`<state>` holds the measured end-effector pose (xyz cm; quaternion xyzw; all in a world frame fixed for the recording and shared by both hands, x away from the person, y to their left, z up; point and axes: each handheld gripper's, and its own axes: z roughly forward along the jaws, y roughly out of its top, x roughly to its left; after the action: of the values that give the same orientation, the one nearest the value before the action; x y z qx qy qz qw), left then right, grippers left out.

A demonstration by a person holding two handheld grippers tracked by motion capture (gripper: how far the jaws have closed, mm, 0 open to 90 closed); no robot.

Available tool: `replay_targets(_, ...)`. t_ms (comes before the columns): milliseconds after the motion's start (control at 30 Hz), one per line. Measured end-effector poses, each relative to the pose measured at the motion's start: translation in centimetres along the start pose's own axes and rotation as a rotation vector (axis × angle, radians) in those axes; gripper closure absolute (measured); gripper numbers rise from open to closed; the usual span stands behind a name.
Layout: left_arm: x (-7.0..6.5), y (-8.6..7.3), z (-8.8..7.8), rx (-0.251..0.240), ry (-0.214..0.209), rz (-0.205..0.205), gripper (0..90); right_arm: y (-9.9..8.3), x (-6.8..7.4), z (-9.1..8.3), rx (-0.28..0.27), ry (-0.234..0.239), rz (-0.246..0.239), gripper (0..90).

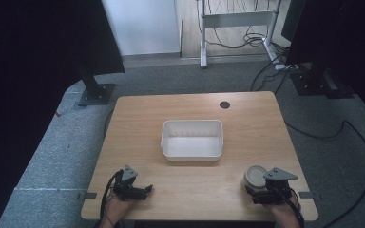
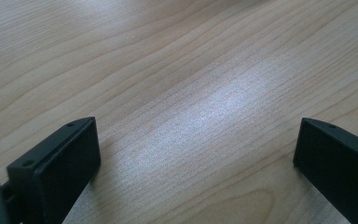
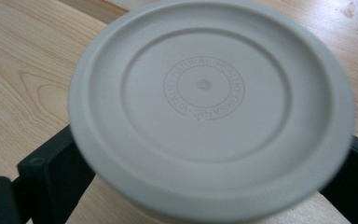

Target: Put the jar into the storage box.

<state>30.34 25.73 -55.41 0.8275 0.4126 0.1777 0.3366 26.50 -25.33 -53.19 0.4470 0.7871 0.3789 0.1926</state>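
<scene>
Pale wooden surface (image 1: 142,118) set on grey carpet, with black stands at ten and two o'clock and a cabled white frame at twelve. At the centre, an empty white rectangular plastic tub (image 1: 192,139). At five o'clock, near the front edge, a round off-white plastic container with a ringed, embossed lid (image 1: 255,176), sitting between the fingers (image 3: 51,179) of the right gripper (image 1: 262,189); in the right gripper view the lid (image 3: 209,107) spans nearly the whole gap, fingers flanking its sides, close enough to look gripped, though actual contact cannot be told for certain. Judged step: taking hold of the container, seemingly bound for the tub. Next move, likely: secure the clench, lift clear of the surface, carry toward eleven o'clock and lower inside the tub's walls without tipping. At seven o'clock, the left gripper (image 1: 134,190) resting low, its fingers (image 2: 58,170) spread wide, released, nothing between them but bare wood grain.
</scene>
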Motion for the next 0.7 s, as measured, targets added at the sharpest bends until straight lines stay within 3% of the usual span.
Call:
replay_targets(333, 0.0, 0.0, 0.0, 0.0, 0.0, 0.0, 0.2, -0.02, -0.09, 0.74, -0.005, 0.008, 0.013, 8.0)
replay_targets(700, 0.0, 0.0, 0.0, 0.0, 0.0, 0.0, 0.2, 0.07, 0.28, 0.53, -0.013, -0.034, 0.04, 9.1)
